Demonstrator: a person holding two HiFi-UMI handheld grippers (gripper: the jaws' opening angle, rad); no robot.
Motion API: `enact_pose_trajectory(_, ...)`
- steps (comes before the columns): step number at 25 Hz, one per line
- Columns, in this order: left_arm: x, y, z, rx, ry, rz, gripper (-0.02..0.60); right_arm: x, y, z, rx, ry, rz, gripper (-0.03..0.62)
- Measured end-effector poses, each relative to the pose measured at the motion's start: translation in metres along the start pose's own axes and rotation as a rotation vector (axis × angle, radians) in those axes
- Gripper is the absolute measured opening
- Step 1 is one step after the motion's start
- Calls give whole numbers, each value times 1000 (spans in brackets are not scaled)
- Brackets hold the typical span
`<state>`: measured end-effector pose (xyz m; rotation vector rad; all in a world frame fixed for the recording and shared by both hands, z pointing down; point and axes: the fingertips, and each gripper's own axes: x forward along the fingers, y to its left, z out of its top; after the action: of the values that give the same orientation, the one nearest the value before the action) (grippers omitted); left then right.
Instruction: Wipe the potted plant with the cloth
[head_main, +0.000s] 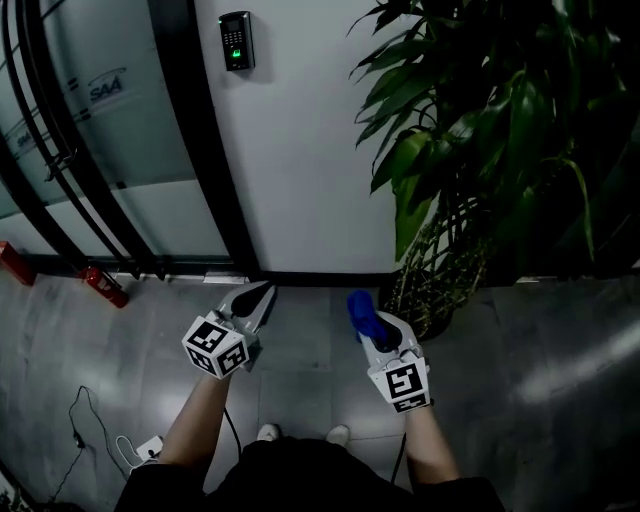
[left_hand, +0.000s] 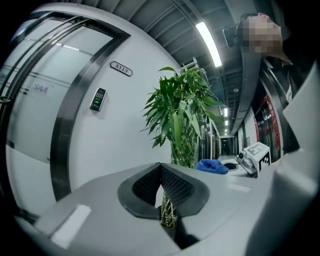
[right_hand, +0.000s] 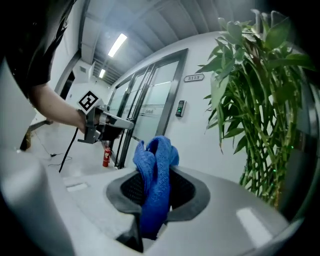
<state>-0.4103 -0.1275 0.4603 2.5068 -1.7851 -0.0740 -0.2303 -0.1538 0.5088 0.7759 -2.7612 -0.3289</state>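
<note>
A tall leafy potted plant (head_main: 480, 130) stands against the wall at the right, its bundled stems (head_main: 440, 280) just beyond my right gripper (head_main: 372, 328). That gripper is shut on a blue cloth (head_main: 359, 306). In the right gripper view the cloth (right_hand: 156, 180) is bunched between the jaws and sticks out above them, with the plant (right_hand: 255, 100) to the right, apart from it. My left gripper (head_main: 255, 300) is held beside it at the left, shut with nothing in it. In the left gripper view its tips (left_hand: 161, 167) meet, and the plant (left_hand: 180, 115) is straight ahead.
A white wall with a fingerprint reader (head_main: 237, 40) is ahead, and a dark-framed glass door (head_main: 90, 150) is to the left. Two red fire extinguishers (head_main: 105, 285) stand at the door's foot. Cables (head_main: 90, 420) lie on the grey floor at the lower left.
</note>
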Motion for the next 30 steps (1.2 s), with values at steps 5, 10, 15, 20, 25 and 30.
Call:
enact_pose_trajectory(5, -29, 28, -8, -49, -18, 24, 6, -23, -5, 13, 198, -44, -175, 87)
enact_pose_trajectory(10, -44, 33, 3, -28, -47, -85, 6, -53, 7, 31, 325, -102, -358, 86)
enact_pose_trajectory(15, -52, 24, -9, -24, -45, -212, 6, -97, 41, 34, 352, -70, -523, 86)
enact_pose_trajectory(20, -70, 11, -14, -63, -39, -310, 6, -129, 69, 40, 349, -48, -643, 86)
enact_pose_trajectory(25, -84, 12, -7, -62, -48, -323, 6, -144, 77, 58, 323, -84, -700, 86)
enact_pose_trajectory(30, -82, -3, 4, -101, -97, -323, 6, -158, 76, 60, 310, -105, -718, 86)
